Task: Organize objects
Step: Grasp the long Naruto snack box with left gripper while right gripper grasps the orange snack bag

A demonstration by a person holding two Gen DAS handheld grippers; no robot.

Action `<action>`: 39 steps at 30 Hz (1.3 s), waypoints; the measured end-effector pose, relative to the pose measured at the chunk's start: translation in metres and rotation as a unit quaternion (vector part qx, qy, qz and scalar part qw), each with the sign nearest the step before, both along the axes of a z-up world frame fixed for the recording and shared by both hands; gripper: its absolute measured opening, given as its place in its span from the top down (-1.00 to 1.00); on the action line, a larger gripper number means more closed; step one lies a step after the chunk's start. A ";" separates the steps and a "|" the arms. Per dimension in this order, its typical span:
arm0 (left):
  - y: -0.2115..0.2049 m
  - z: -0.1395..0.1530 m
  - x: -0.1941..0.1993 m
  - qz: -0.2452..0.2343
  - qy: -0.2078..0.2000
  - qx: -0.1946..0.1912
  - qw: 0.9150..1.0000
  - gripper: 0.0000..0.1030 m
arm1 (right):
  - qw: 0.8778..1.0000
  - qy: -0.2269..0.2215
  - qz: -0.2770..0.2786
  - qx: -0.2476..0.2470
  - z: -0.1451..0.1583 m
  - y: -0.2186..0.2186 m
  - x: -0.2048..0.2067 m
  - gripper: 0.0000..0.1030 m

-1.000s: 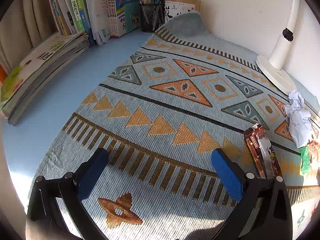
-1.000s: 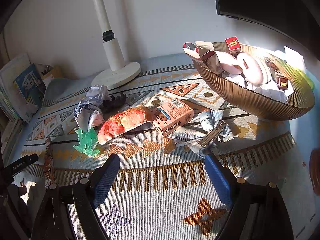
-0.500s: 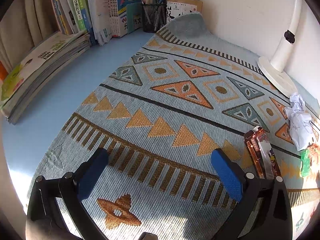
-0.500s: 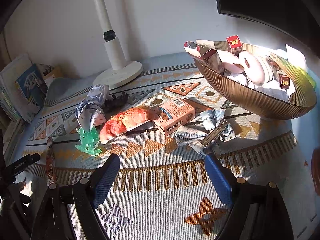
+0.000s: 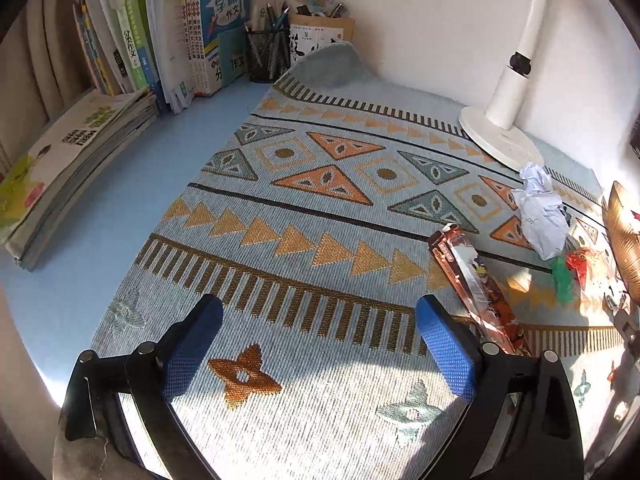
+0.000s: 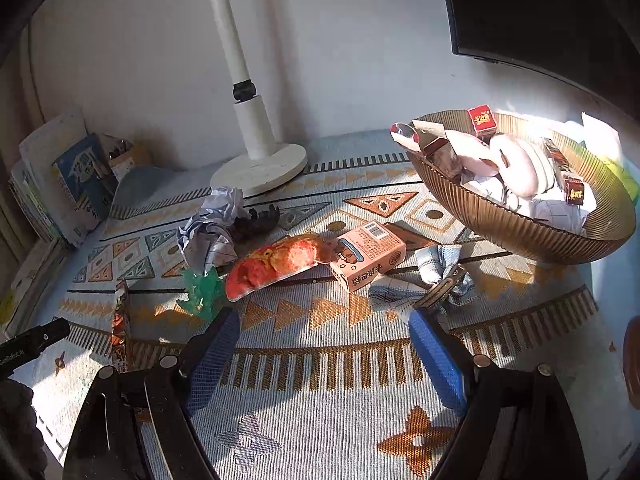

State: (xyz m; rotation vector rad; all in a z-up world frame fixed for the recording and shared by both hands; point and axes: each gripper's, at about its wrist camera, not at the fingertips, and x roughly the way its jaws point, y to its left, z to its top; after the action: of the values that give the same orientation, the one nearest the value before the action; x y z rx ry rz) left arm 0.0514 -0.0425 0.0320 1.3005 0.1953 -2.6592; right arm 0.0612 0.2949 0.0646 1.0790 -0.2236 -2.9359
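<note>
Loose items lie on a patterned mat (image 6: pixel 320 360). A pink carton (image 6: pixel 370 254), a red snack bag (image 6: pixel 276 266), a plaid bow clip (image 6: pixel 430 282), a green toy (image 6: pixel 202 290), crumpled paper (image 6: pixel 212 228) and a black claw clip (image 6: pixel 256 220) lie ahead of my right gripper (image 6: pixel 324 356), which is open and empty. A brown ribbed bowl (image 6: pixel 520 228) at the right holds several items. My left gripper (image 5: pixel 320 344) is open and empty; a long red packet (image 5: pixel 476 284) lies just right of it, also in the right wrist view (image 6: pixel 120 324).
A white lamp base (image 5: pixel 500 136) stands at the wall, also in the right wrist view (image 6: pixel 260 168). Books (image 5: pixel 168 36), a stack of booklets (image 5: pixel 76 160) and a mesh pen cup (image 5: pixel 268 56) line the left. A dark monitor (image 6: pixel 540 12) hangs upper right.
The left gripper has turned right, so the lamp, paper and packet sit more centrally. The right gripper has edged forward toward the items. Both stay open.
</note>
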 end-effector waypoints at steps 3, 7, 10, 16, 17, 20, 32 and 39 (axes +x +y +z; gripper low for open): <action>0.022 0.012 0.019 -0.055 0.026 0.031 0.998 -0.90 | 0.998 0.026 0.026 0.042 0.009 -0.011 0.007 -0.66; 0.057 0.010 0.018 -0.107 0.027 0.026 0.994 -0.90 | 0.999 -0.006 0.036 0.017 0.005 -0.005 0.000 -0.66; 0.076 0.000 0.000 -0.114 0.006 0.053 0.992 -0.88 | 0.998 -0.038 0.045 -0.038 0.000 0.010 -0.010 -0.33; 0.102 -0.023 -0.023 -0.101 -0.026 0.026 0.994 -0.54 | 0.984 -0.094 0.055 -0.140 -0.004 0.002 -0.044 -0.29; 0.104 -0.022 -0.023 -0.102 -0.019 0.013 0.994 -0.34 | 0.982 -0.100 0.054 -0.149 -0.005 -0.003 -0.051 -0.29; 0.099 -0.021 -0.021 -0.119 -0.017 0.013 0.993 0.21 | 0.980 -0.121 0.031 -0.156 -0.011 -0.013 -0.072 -0.29; 0.073 -0.021 -0.007 -0.160 0.005 0.030 0.987 0.59 | 0.977 -0.127 -0.041 -0.165 -0.030 -0.015 -0.115 0.29; 0.077 -0.022 -0.008 -0.164 0.009 0.015 0.986 0.59 | 0.984 -0.086 0.019 -0.156 -0.010 -0.012 -0.080 0.36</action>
State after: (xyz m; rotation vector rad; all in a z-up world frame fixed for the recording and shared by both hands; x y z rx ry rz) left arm 0.0436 0.0342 0.0101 1.4280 0.0238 -2.9476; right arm -0.0185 0.2831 0.0550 1.2639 -0.6331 -2.6523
